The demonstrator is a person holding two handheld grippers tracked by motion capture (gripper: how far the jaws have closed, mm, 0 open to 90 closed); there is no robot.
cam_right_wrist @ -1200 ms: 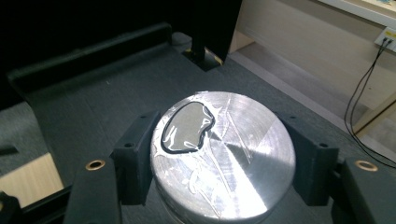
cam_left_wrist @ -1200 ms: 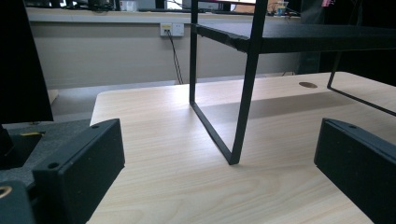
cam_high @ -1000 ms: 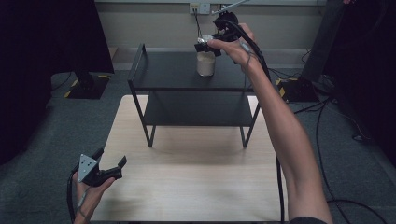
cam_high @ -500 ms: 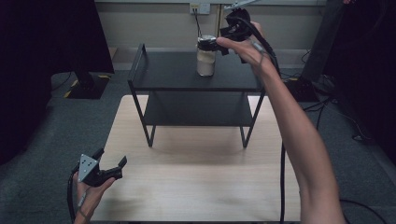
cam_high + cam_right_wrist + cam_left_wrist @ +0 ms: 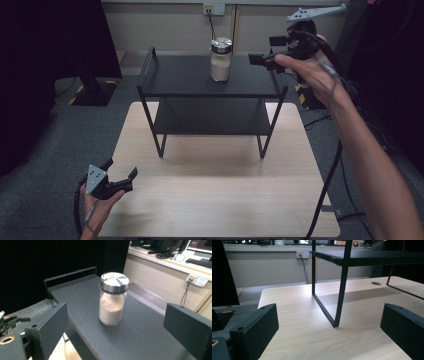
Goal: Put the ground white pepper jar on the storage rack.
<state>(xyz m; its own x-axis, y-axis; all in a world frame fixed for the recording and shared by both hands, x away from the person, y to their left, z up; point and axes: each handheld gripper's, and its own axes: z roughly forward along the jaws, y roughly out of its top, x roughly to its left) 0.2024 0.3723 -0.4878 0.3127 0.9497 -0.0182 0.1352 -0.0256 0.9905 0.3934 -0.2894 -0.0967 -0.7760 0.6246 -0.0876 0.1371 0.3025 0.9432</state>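
- The left hand-held gripper (image 5: 119, 181) rested wide open, empty, at the surface's (image 5: 220, 200) near-left corner.
- The jar (image 5: 220, 59) stood upright on the rack's (image 5: 210, 87) top shelf.
- The right hand-held gripper (image 5: 265, 50), jaws wide, hung beside the jar; any grasp should centre the glass body below the lid.

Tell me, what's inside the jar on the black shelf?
The jar holds a pale, pinkish-beige powder, filling most of the glass. Its metal lid covers the top, so the powder's surface is hidden.
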